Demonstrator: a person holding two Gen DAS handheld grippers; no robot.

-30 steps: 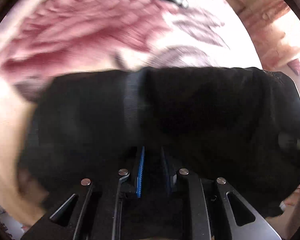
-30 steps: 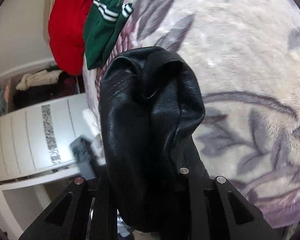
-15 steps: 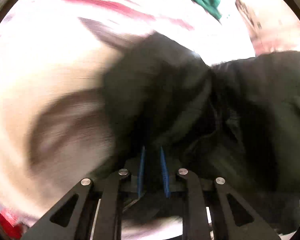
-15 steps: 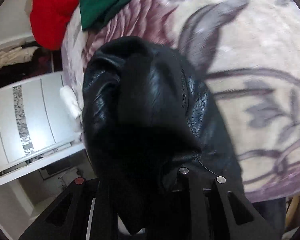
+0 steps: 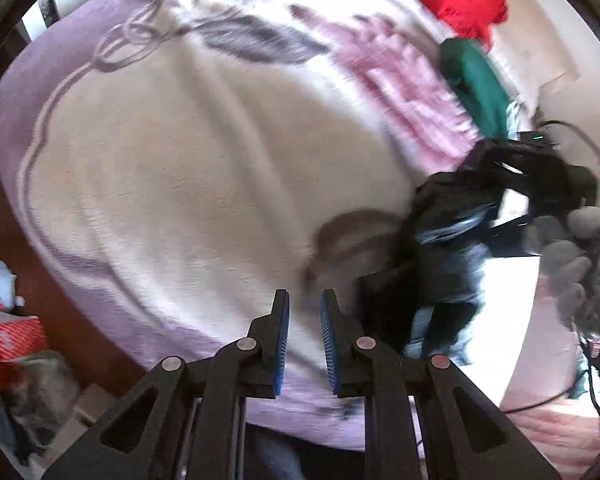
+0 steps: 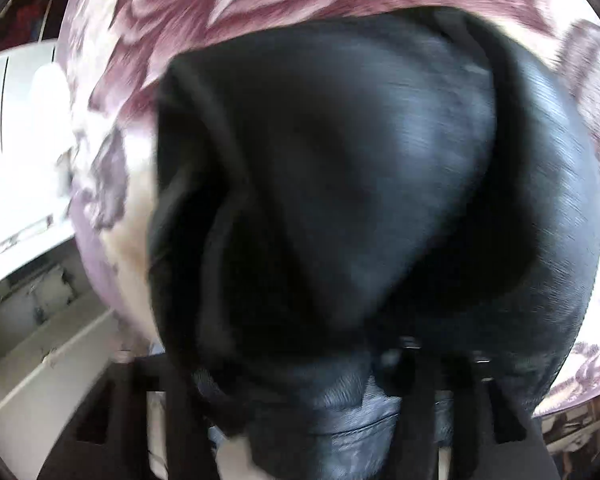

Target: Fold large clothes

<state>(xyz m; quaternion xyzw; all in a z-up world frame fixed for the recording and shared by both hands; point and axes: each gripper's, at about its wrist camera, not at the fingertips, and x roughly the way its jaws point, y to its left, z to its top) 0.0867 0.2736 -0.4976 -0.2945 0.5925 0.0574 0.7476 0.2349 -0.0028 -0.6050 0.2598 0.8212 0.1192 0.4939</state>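
One black leather jacket (image 6: pixel 380 184), two claws (left (image 5: pixel 304 336) empty) on one floral blanket (image 5: pixel 204 168)

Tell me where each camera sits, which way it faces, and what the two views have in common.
Left wrist: on the left gripper, angled down at the floral blanket; jaws nearly closed, empty; the right gripper and a gloved hand show at the right.
Right wrist: on the right gripper, angled down, the view filled by the black leather jacket; jaws opening, its fingers hidden behind the jacket.
Shared: blanket and jacket.
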